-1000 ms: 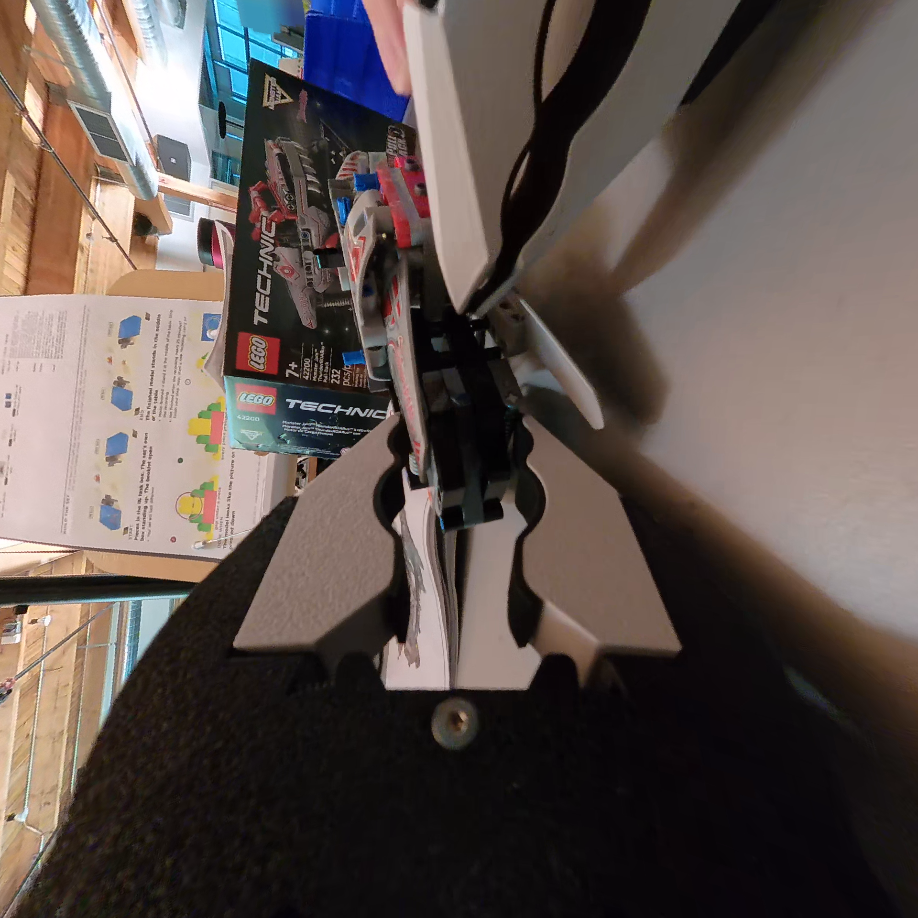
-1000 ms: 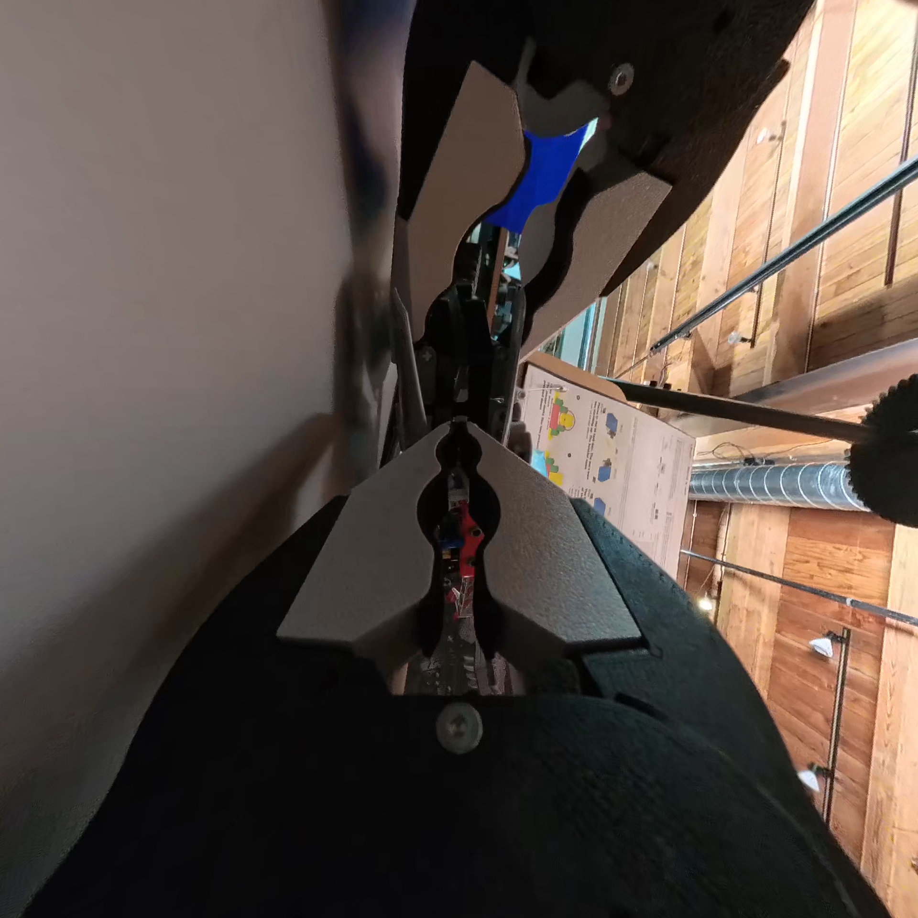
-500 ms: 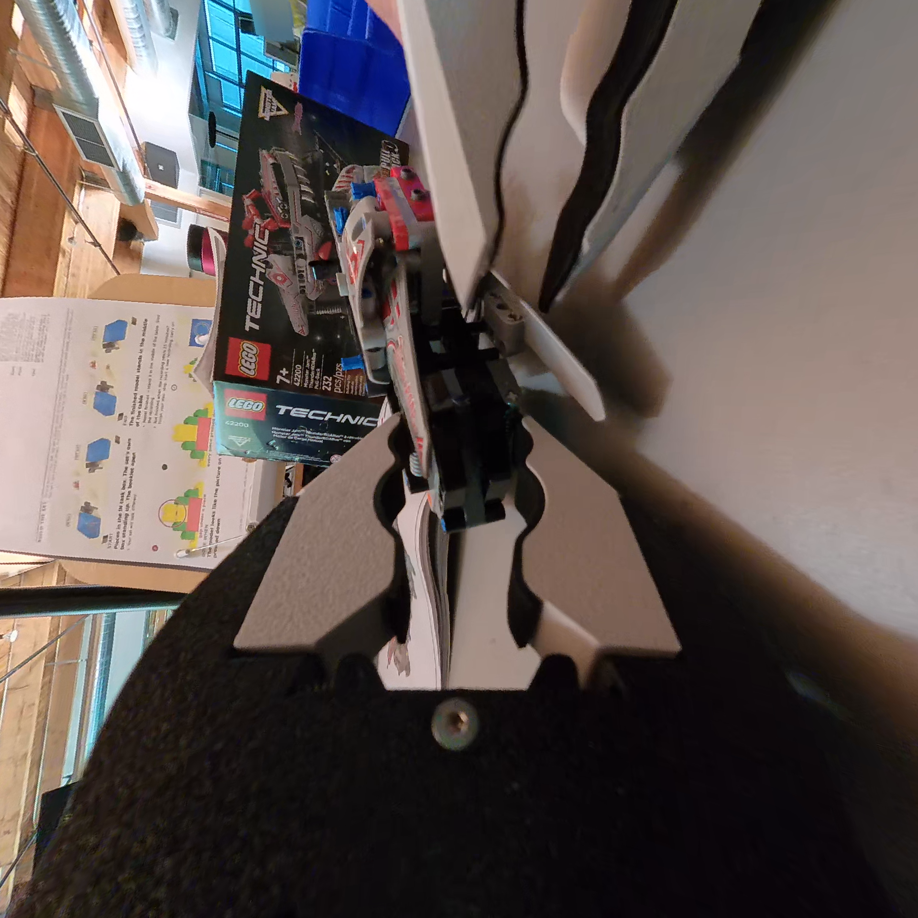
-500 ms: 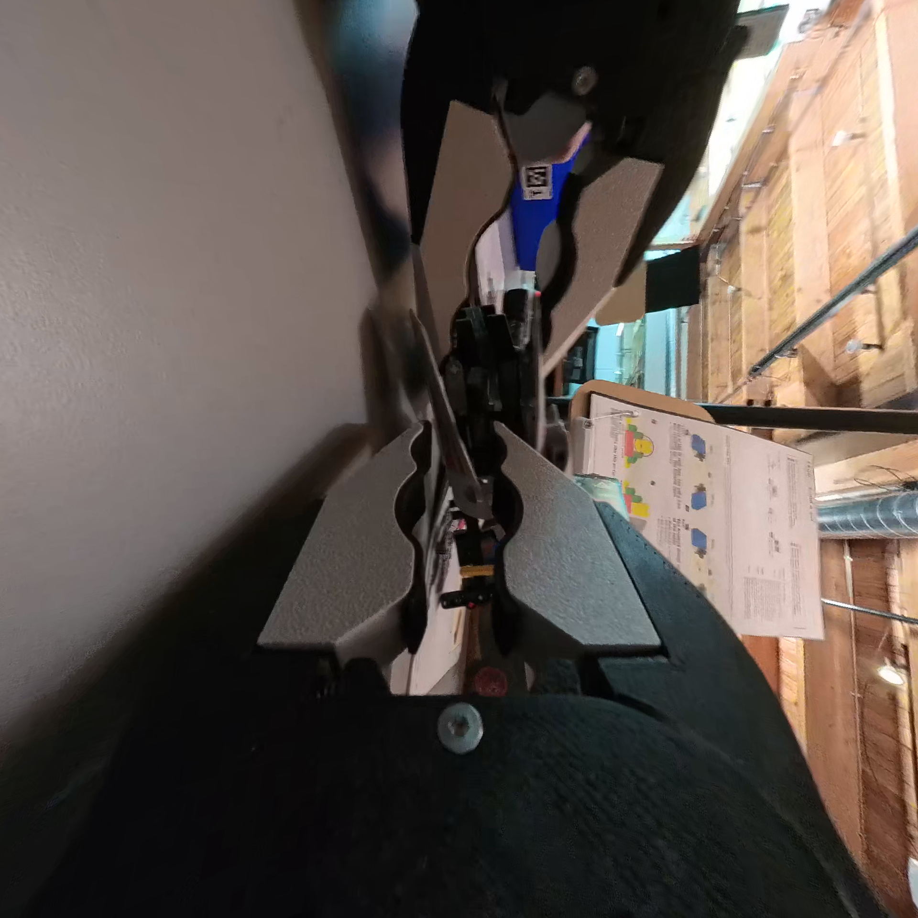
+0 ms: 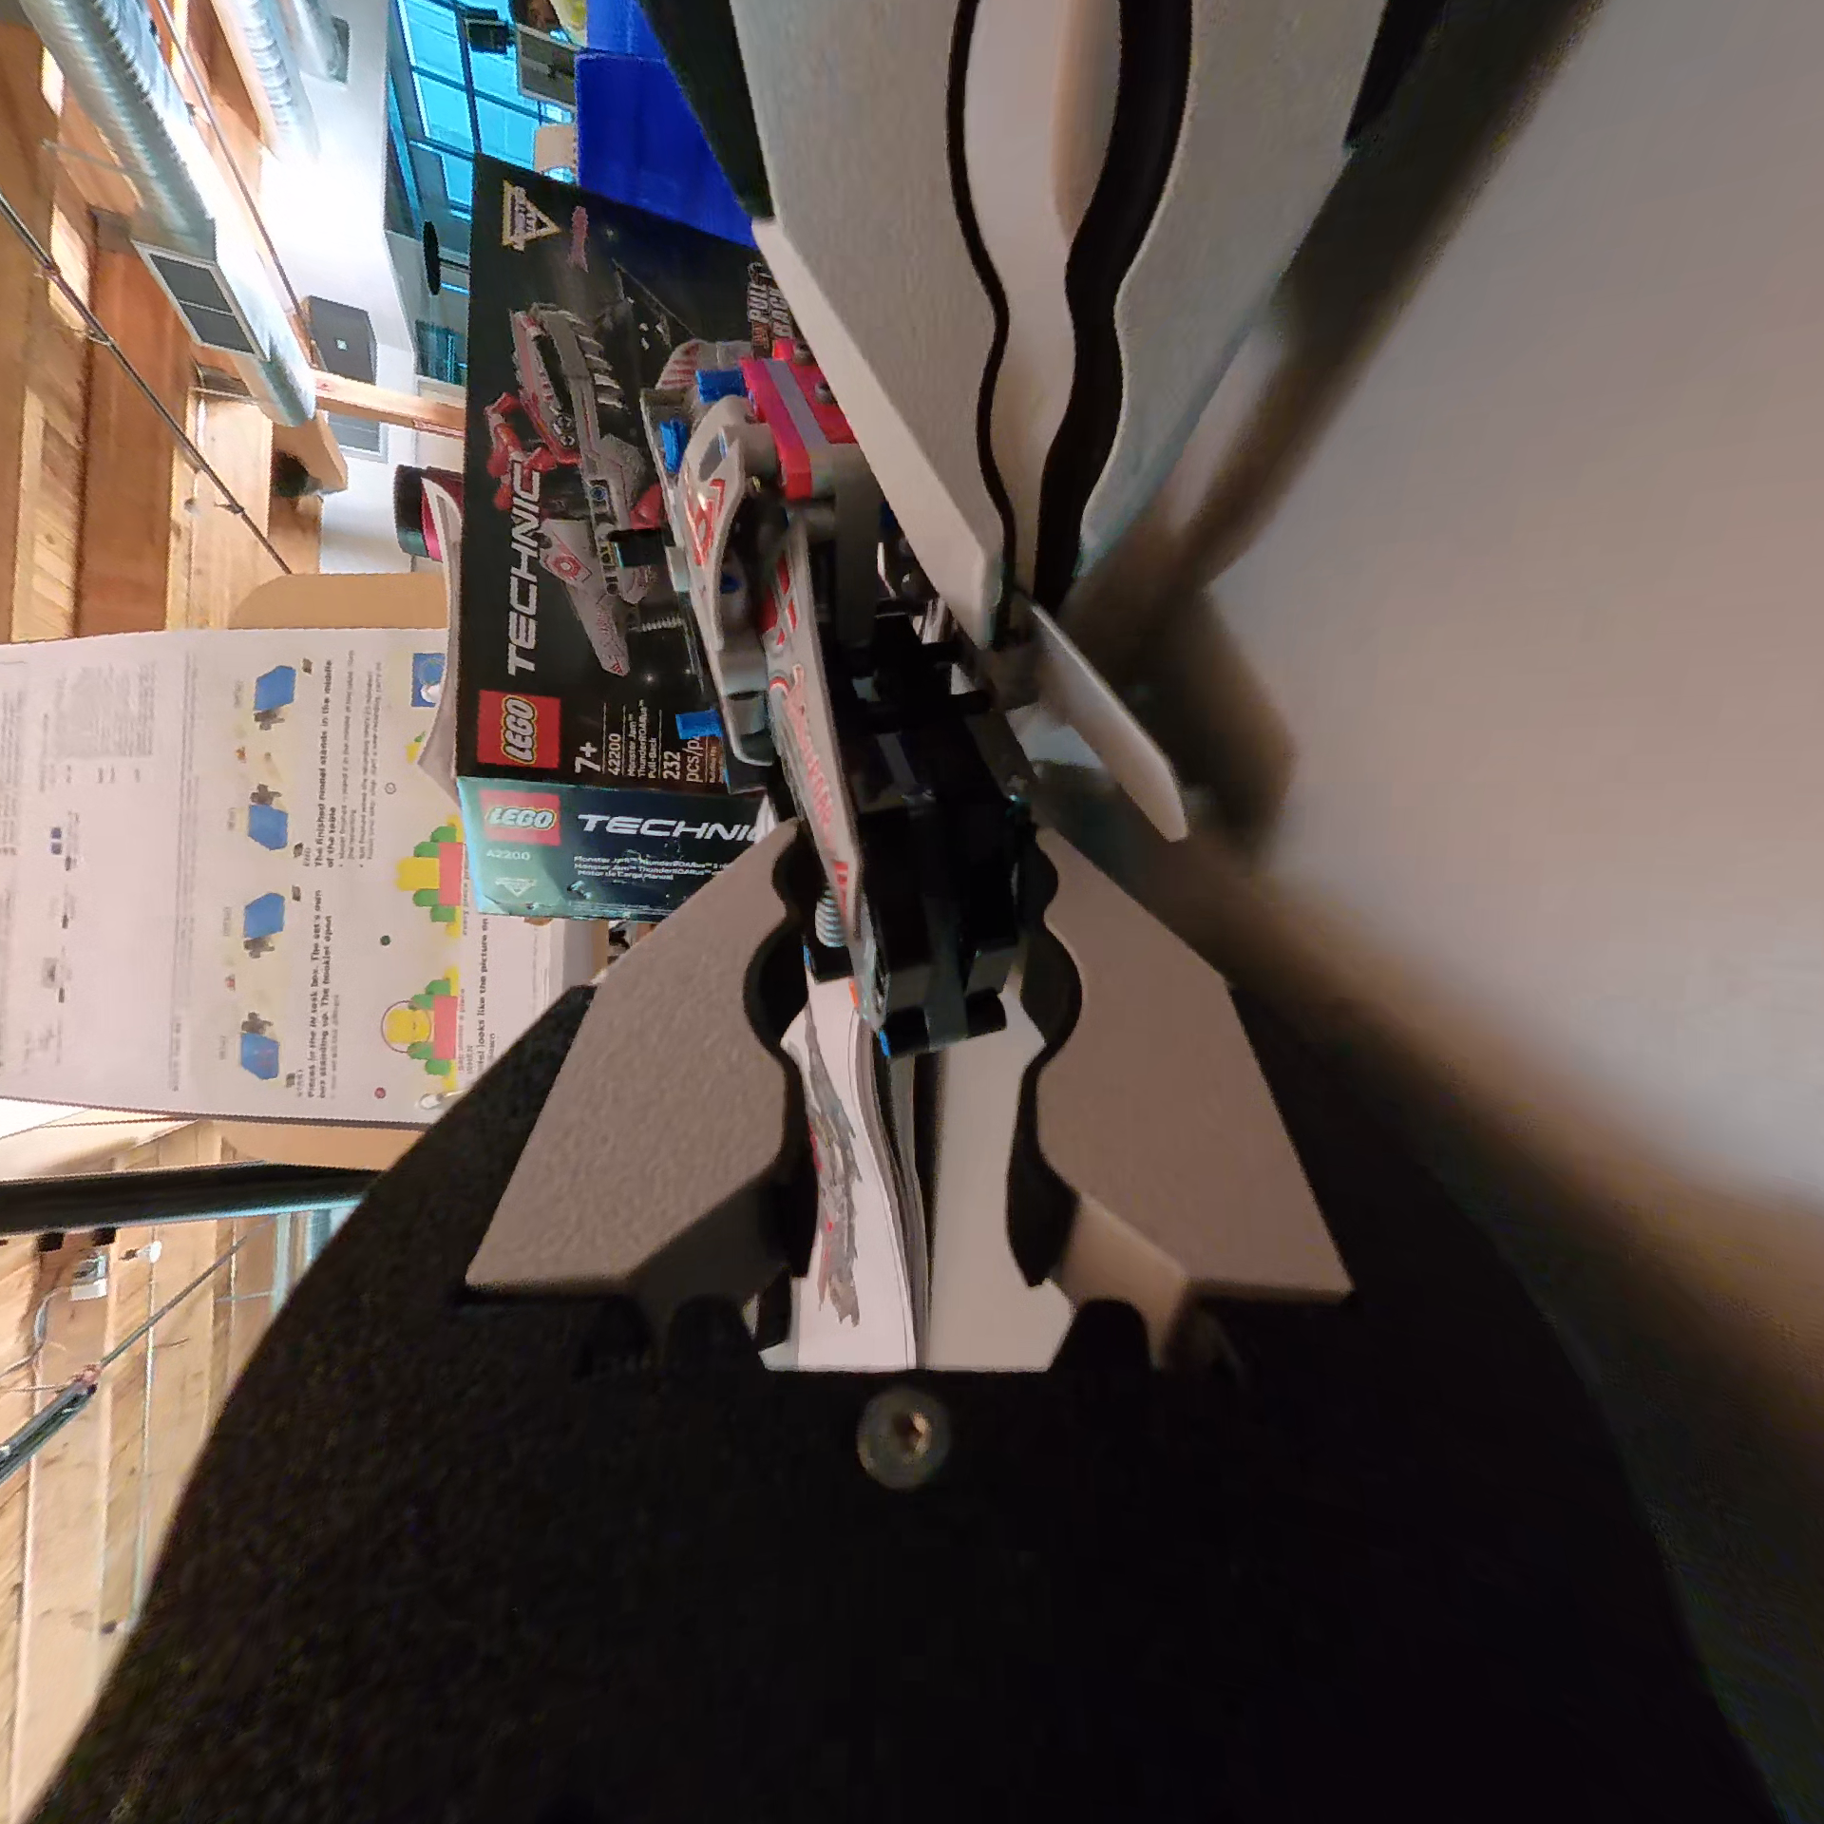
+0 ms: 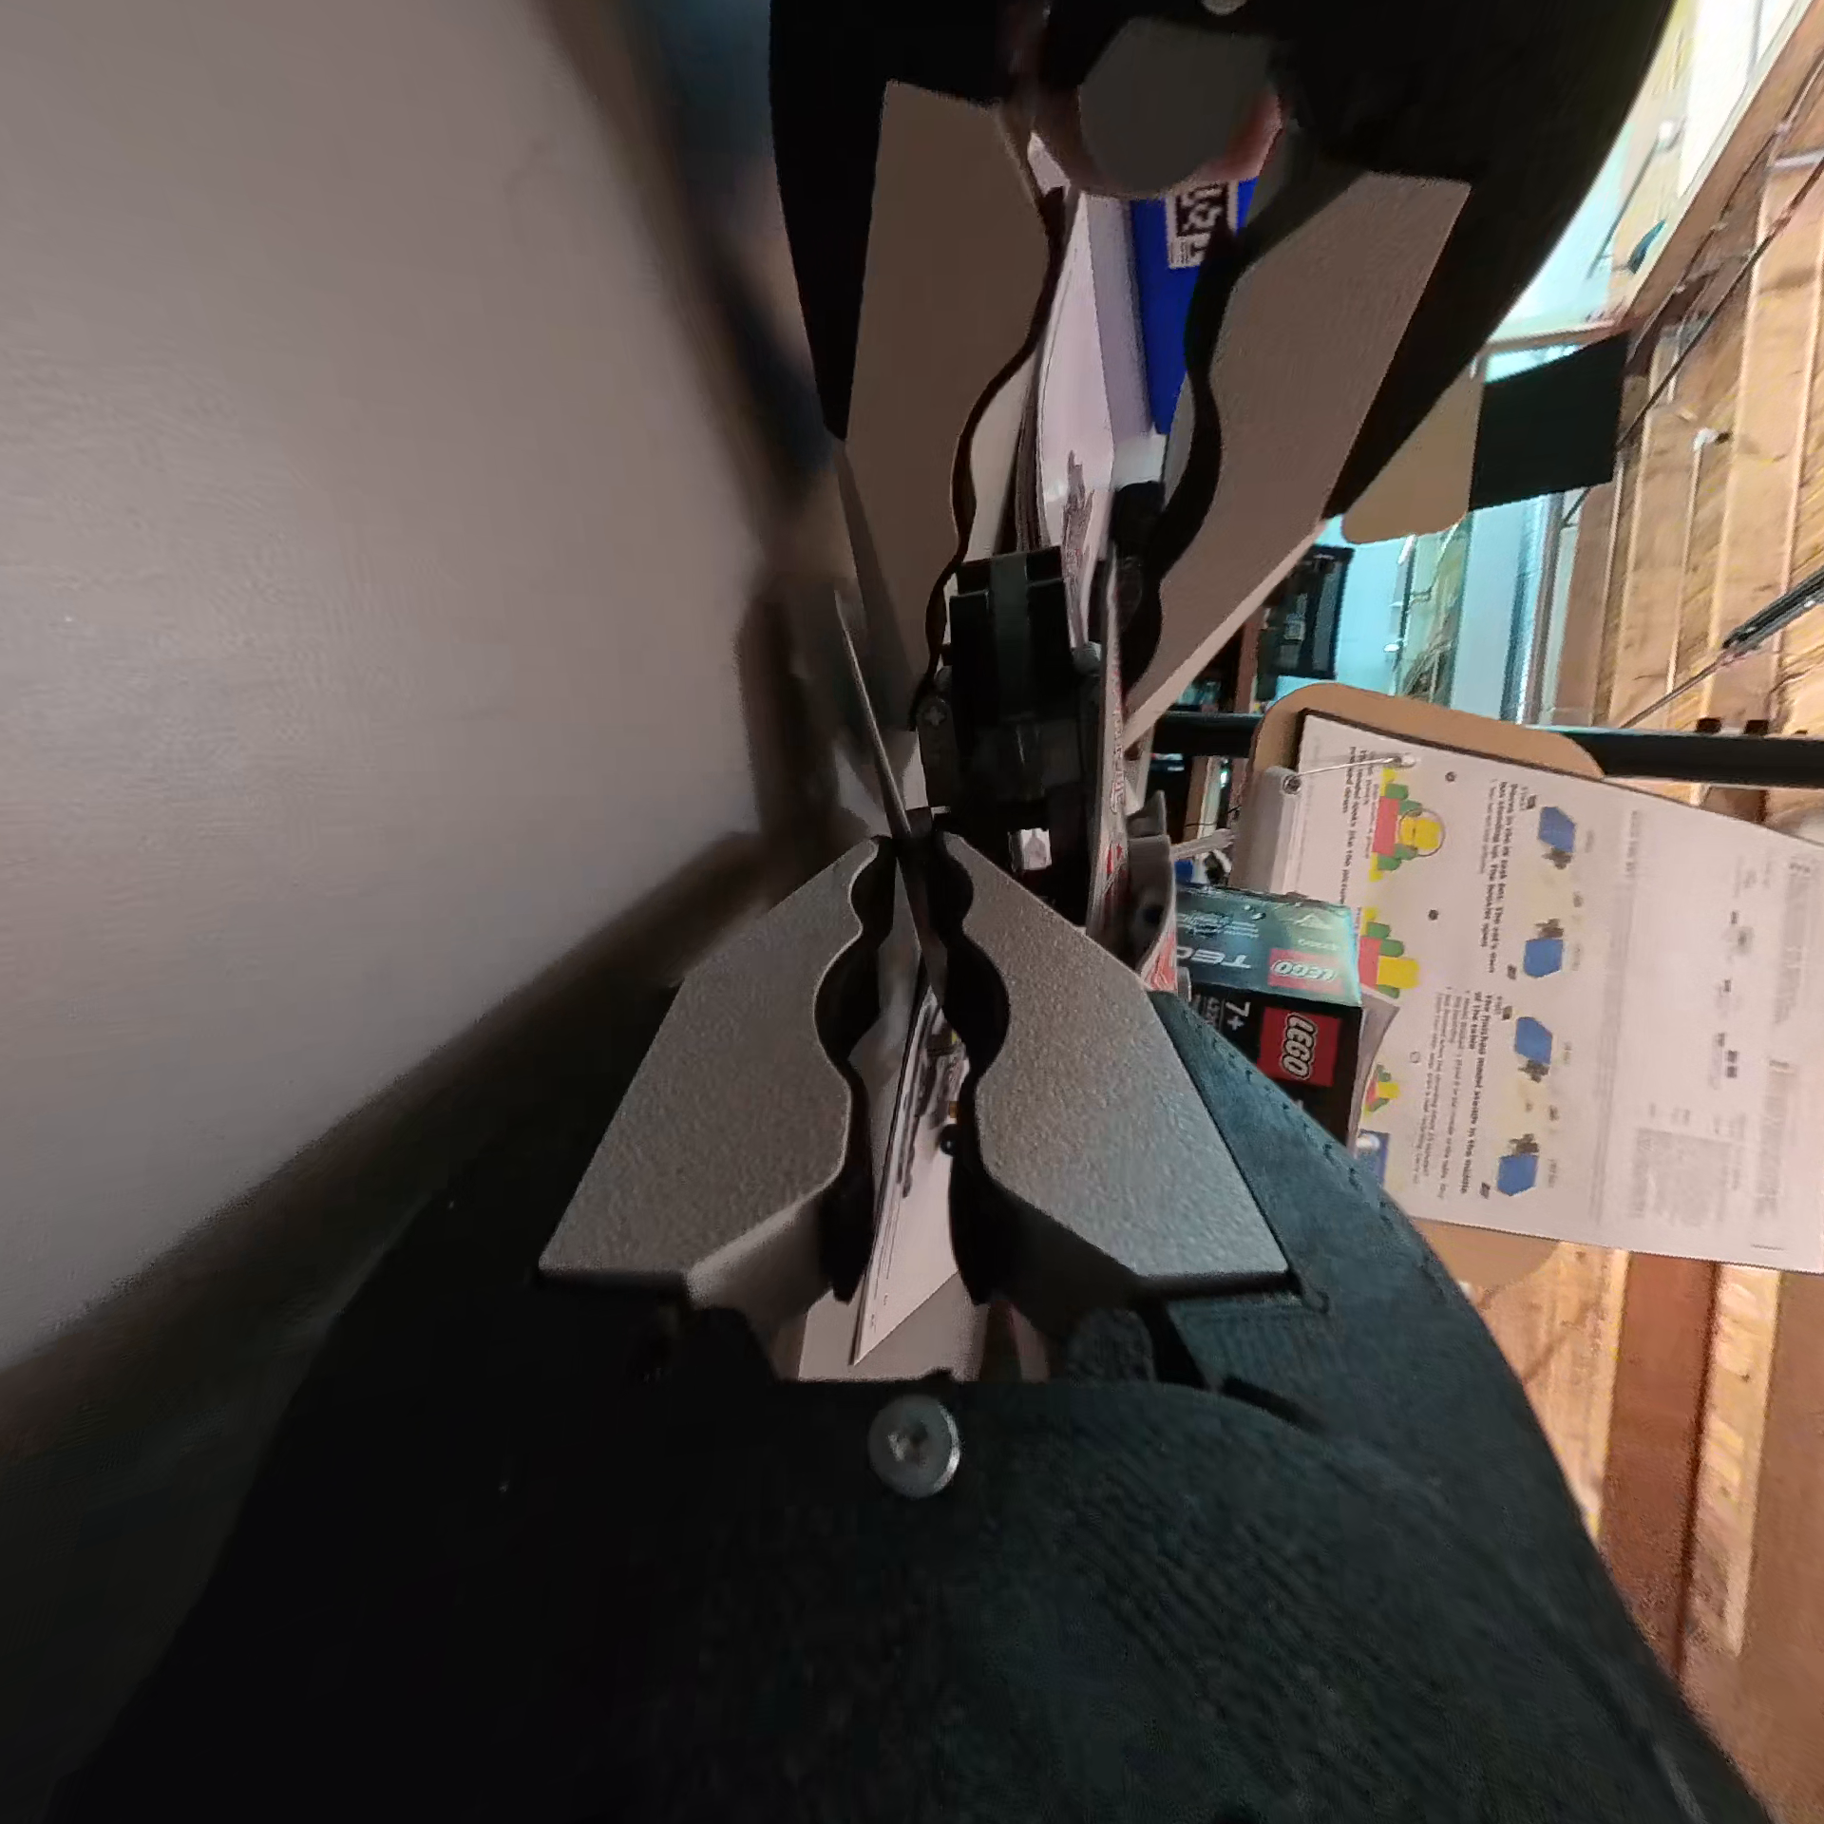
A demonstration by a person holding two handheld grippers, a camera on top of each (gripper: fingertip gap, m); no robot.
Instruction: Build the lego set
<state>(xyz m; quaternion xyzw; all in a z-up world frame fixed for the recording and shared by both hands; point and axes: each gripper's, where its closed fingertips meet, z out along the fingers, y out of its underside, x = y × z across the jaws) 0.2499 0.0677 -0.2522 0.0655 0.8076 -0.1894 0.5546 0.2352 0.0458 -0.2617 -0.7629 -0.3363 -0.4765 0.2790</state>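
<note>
The left hand-held gripper (image 5: 913,948) stays clamped on the black-and-grey partly built lego vehicle (image 5: 839,711), held above the white counter (image 5: 1540,592). The right hand-held gripper (image 6: 913,869) has shifted off the model's red parts and now pinches, apparently, a thin grey panel (image 6: 878,730), likely for attaching.

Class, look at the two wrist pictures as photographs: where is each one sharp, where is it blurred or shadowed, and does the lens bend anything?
Left wrist view: the lego model and the set box are sharp; the white tabletop smears at the right, with a soft dark shadow along it. Right wrist view: the tabletop and the far hand-held gripper look motion-blurred, the printed sheet legible. Both views are rolled sideways, with wide-angle bending at the edges.
</note>
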